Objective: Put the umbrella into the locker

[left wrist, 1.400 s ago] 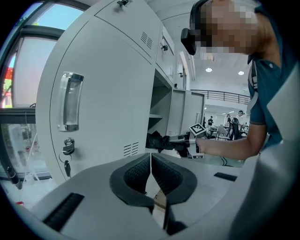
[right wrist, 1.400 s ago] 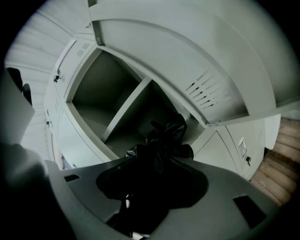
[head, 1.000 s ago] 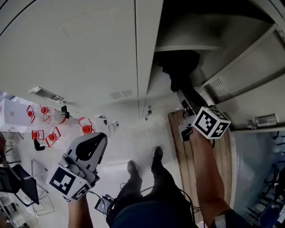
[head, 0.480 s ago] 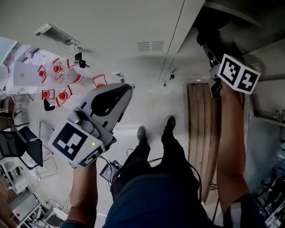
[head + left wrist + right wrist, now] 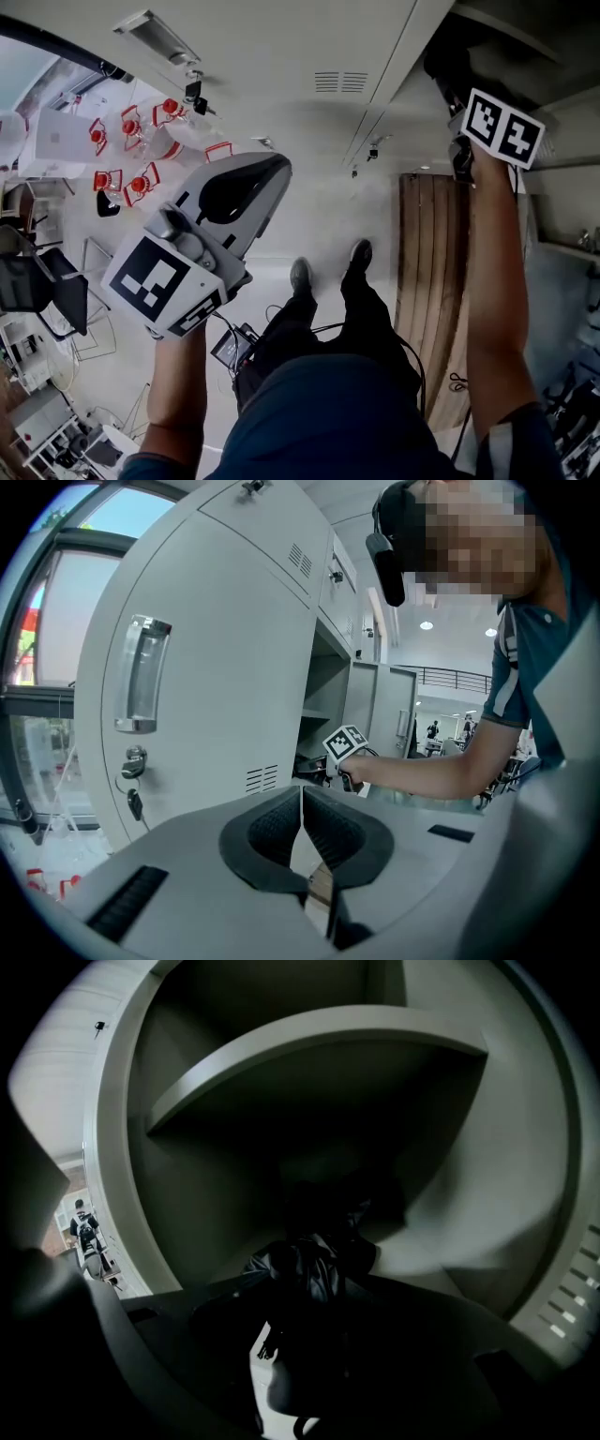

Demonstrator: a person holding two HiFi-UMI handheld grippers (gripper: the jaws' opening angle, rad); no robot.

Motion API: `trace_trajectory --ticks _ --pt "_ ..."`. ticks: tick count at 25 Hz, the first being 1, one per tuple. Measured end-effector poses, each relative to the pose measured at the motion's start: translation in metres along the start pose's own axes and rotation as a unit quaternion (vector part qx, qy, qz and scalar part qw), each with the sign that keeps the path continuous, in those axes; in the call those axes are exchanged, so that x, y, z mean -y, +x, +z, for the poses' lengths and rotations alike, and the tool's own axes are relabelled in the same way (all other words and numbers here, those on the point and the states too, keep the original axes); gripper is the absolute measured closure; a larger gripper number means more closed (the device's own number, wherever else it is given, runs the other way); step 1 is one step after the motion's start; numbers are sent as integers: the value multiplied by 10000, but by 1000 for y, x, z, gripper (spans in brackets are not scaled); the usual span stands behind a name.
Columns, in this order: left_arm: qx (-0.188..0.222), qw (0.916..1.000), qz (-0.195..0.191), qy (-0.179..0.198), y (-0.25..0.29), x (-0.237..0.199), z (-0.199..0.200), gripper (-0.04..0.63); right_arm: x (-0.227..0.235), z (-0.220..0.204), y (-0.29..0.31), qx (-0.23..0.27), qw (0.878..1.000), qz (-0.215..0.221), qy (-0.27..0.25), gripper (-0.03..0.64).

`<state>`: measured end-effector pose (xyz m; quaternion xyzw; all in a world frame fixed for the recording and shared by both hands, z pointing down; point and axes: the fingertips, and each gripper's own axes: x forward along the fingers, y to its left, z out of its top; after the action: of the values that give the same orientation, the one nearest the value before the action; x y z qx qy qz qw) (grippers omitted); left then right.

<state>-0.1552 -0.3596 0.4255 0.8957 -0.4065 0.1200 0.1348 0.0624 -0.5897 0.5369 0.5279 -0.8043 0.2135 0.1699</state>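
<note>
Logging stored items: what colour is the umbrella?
Black, or very dark; the umbrella shows best in the right gripper view.

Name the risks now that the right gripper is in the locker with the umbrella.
1. The right gripper has just been opening its jaws with the black umbrella between them; loose fabric may snag a jaw and be dragged out on withdrawal.
2. The umbrella seems to lie near the front of the locker, so it might roll out.
</note>
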Motion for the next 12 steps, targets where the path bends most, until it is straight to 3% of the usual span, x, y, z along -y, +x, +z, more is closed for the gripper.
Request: trace_trajectory --ticks 12 --pt "425 9984 98 353 -63 10 47 571 -21 45 -112 823 9962 -275 9 424"
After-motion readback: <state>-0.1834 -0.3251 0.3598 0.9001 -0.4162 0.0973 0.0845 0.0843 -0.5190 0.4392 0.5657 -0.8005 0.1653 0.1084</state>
